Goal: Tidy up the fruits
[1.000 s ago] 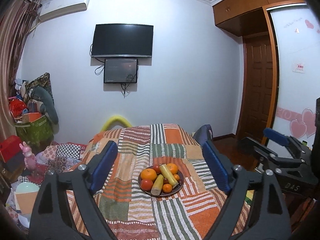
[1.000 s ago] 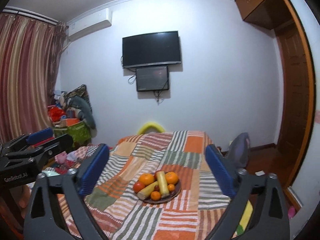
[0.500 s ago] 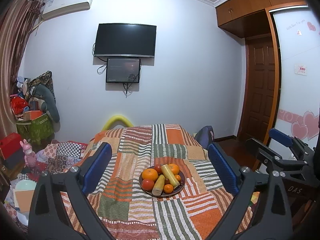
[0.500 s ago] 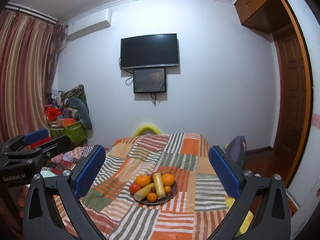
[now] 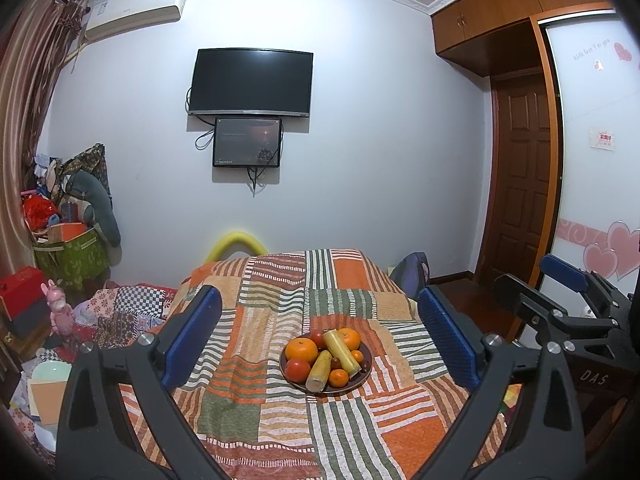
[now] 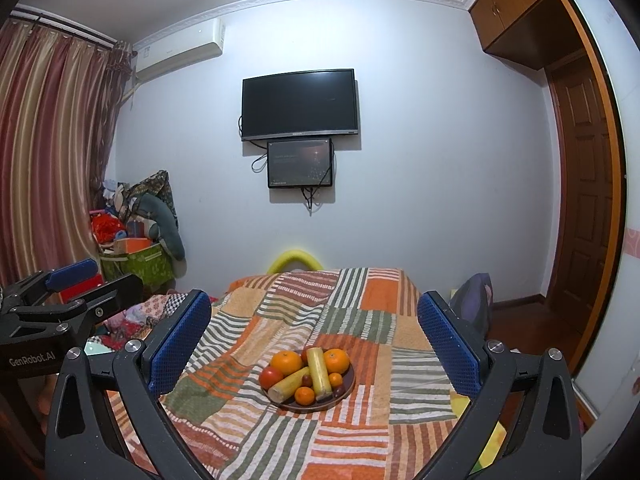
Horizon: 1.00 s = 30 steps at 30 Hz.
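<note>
A dark plate [image 5: 362, 380] of fruit sits on a striped patchwork cloth [image 5: 280, 420]. It holds oranges [image 5: 301, 349], a red tomato [image 5: 297, 369], two yellow corn-like pieces [image 5: 342, 351] and small dark fruits. The plate also shows in the right wrist view [image 6: 349, 388]. My left gripper [image 5: 320, 340] is open and empty, well short of the plate. My right gripper [image 6: 314, 344] is open and empty too, equally far back. The right gripper shows at the right edge of the left wrist view [image 5: 568, 304], and the left gripper at the left edge of the right wrist view [image 6: 60, 304].
The cloth covers a table or bed. A TV [image 5: 250, 82] and a small screen hang on the far wall. Bags and boxes pile up at the left [image 5: 68, 236]. A wooden door [image 5: 524, 184] and a wardrobe stand at the right. A dark bag [image 5: 412, 272] lies beside the cloth.
Both grippers have risen and pulled back a little, so the plate sits lower between the fingers. Both jaws have opened a little wider.
</note>
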Available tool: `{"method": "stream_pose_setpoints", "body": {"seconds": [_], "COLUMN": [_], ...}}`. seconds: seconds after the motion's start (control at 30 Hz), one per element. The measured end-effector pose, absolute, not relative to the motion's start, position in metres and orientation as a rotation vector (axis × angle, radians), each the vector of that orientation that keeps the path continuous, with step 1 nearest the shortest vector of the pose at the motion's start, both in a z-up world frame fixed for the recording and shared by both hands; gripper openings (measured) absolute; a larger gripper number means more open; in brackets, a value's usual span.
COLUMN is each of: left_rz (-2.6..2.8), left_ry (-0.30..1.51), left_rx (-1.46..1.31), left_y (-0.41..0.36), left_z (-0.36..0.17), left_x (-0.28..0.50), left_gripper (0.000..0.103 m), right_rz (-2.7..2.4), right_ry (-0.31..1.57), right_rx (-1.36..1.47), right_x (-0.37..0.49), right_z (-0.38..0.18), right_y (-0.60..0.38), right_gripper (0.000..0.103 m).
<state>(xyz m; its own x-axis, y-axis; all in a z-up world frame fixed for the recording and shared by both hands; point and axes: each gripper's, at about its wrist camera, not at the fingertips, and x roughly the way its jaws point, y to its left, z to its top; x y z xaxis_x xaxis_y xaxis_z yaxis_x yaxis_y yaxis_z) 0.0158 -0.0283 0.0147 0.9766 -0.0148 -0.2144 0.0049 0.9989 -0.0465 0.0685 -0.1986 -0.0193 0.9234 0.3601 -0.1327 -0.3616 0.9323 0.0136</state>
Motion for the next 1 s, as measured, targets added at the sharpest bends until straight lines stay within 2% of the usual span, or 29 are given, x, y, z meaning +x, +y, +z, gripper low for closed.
{"method": "stream_pose_setpoints", "body": {"seconds": [0.2,1.0], "left_rz": [-0.007,-0.021], "left_ry": [0.209,0.224], "left_rx": [-0.043,-0.038], "left_y": [-0.0281,-0.0293], "left_z": [0.0154,0.0142], "left_x": [0.0146,0.0175], "left_gripper": [0.103,0.103], "right_rz": [0.37,0.365], "right_ry": [0.137,0.141], "right_rx": [-0.01,0.003], "right_x": [0.0676,0.0658], "right_z": [-0.0168,-0.0136], "right_y": [-0.1988,-0.2012], "right_gripper": [0.103,0.103]}}
